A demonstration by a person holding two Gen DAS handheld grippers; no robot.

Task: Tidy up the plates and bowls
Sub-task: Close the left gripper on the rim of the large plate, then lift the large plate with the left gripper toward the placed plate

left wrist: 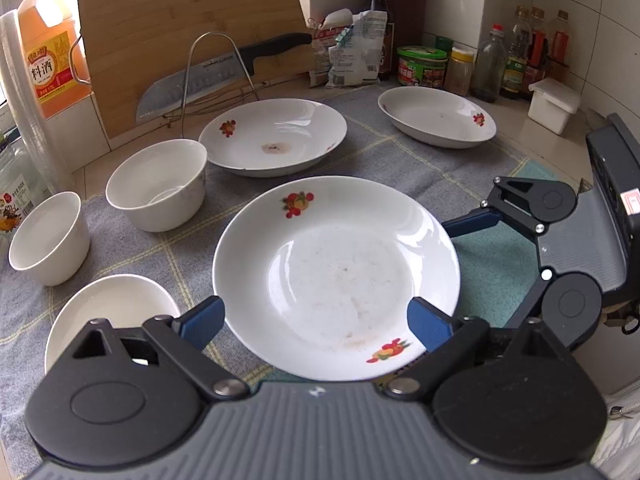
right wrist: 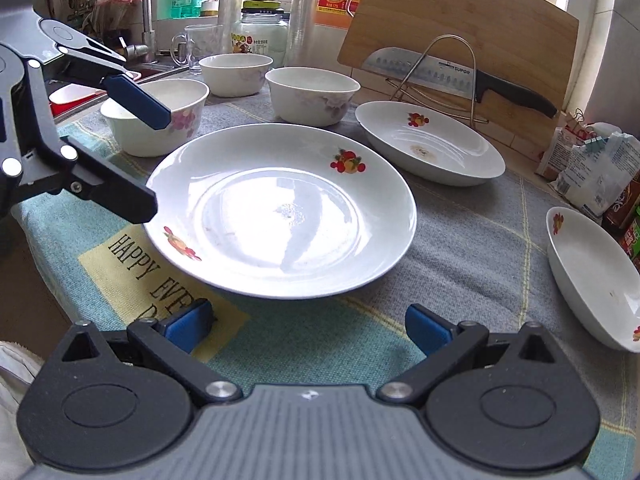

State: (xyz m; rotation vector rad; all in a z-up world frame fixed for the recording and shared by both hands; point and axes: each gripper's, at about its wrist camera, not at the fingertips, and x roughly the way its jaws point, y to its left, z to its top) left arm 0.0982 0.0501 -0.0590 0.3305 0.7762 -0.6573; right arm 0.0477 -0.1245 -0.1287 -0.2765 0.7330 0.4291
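The left gripper (left wrist: pixel 316 318) is wide open, with its blue pads on either side of the near rim of a white plate with fruit pictures (left wrist: pixel 336 276), but they do not squeeze it. The right gripper (right wrist: pixel 308 326) is open too and holds nothing; the same plate lies just in front of it, a little apart from its blue pads. The plate lies flat on a grey and green checked cloth (right wrist: pixel 460 248) with letters printed on a yellow patch. It has nothing in it but a few faint smears. Beside it, on the left gripper's side, stand three white bowls (left wrist: pixel 158 184), and all look empty. Farther back lies a second fruit plate (left wrist: pixel 274 136) with a small brown spot in the middle. A third fruit plate (left wrist: pixel 436 116) lies off to the right side, near the bottles. Behind the plates a big knife (left wrist: pixel 216 76) rests in a wire rack in front of a wooden cutting board (left wrist: pixel 188 28). Past that stand an orange jug (left wrist: pixel 50 52), some bags, sauce bottles (left wrist: pixel 520 56) and a white tiled wall.
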